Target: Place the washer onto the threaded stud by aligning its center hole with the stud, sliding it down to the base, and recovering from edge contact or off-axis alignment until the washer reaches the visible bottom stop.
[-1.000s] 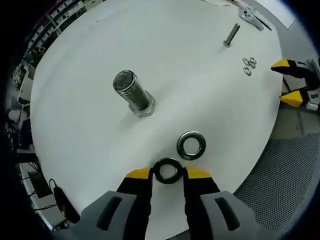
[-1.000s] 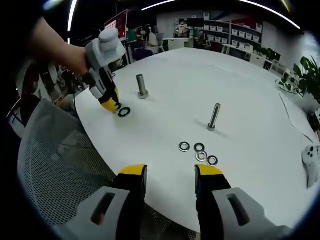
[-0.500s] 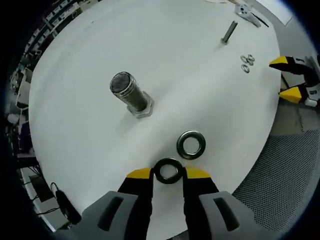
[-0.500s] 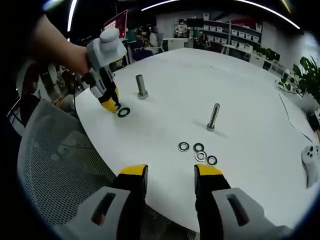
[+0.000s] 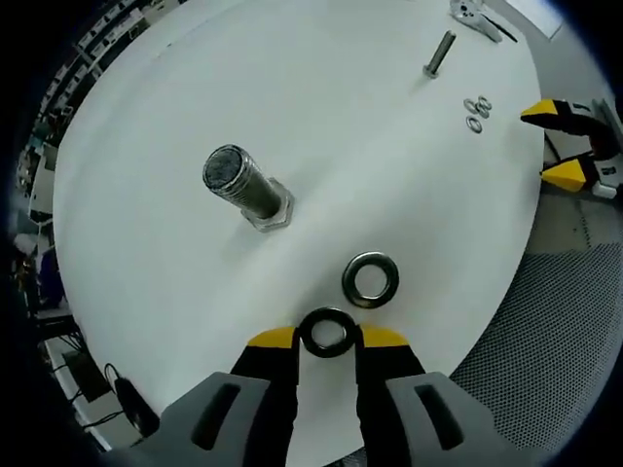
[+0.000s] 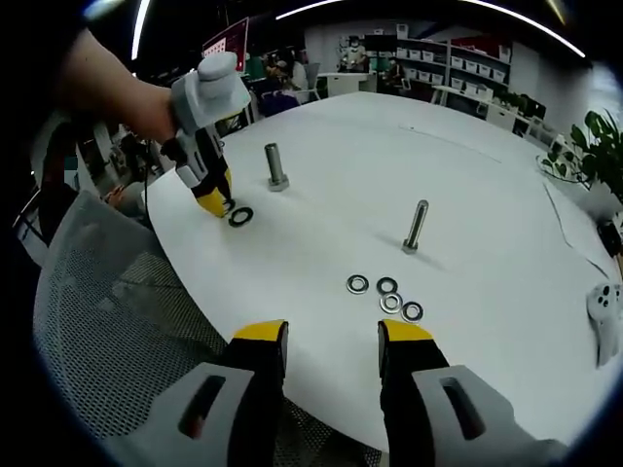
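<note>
Left gripper (image 5: 328,337): its yellow-tipped jaws are closed on a dark, flat steel ring washer (image 5: 327,332), one jaw on each side of the rim, the hole showing between them. In the right gripper view this gripper (image 6: 216,206) is low over the white round table (image 5: 389,165), near its edge, with a person's hand (image 6: 131,102) on it.

Held washer: between the jaw tips, on the table-edge side of the stud; whether it rests on the table or is just lifted I cannot tell.

Second washer: a brighter metal ring (image 5: 371,278) lies flat, just beyond the held one and apart from it, between the jaws and the stud.

Landmark stud: the thick threaded steel stud with a hexagonal base (image 5: 243,188) stands upright on the table, bare of any washer.

Right gripper (image 6: 331,339): jaws spread wide with nothing between them, hovering at the table edge, well apart from the stud.

Farther from the stud: a slimmer upright bolt (image 6: 416,227) and a cluster of four small washers (image 6: 386,295) near the right gripper.

Step in hand: my judgement is that the grasp is made and the carry has not begun.

Next move calls for: lifting the washer above the stud top, levelling it, centring the hole on the axis, then lowering it to the hexagonal base; if the rim catches, back off and re-centre.
</note>
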